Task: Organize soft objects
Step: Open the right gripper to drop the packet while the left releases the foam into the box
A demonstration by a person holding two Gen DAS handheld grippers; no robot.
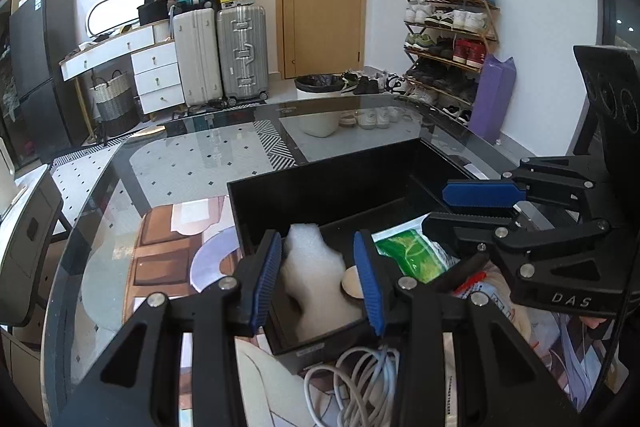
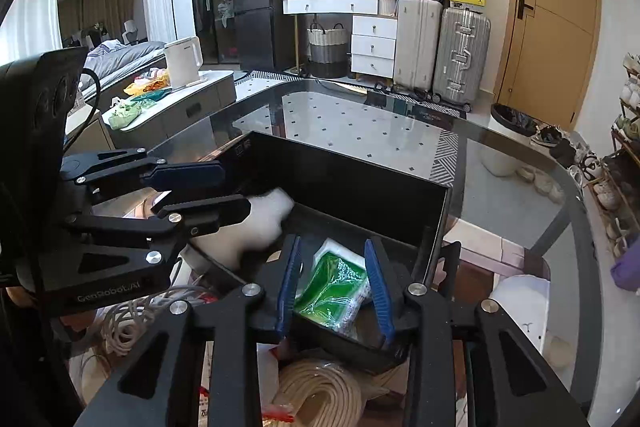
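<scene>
Black box [image 1: 320,195] on glass table [image 1: 192,163], rigid walls, inner divider. White foam piece [image 1: 316,279] in near-left compartment, lumpy, matte, long axis running away from left camera, narrow end far. Green wipes pack [image 2: 332,291] in adjacent compartment, glossy crinkled film, lying flat, tilted diagonally. Left gripper [image 1: 316,279] wide open, blue ribbed pads flanking foam, contact unclear. Right gripper [image 2: 332,287] open, straddling pack, nothing held. Housings read "DAS", "GenRobot.AI". Coiled white cable [image 1: 356,383] beside box
</scene>
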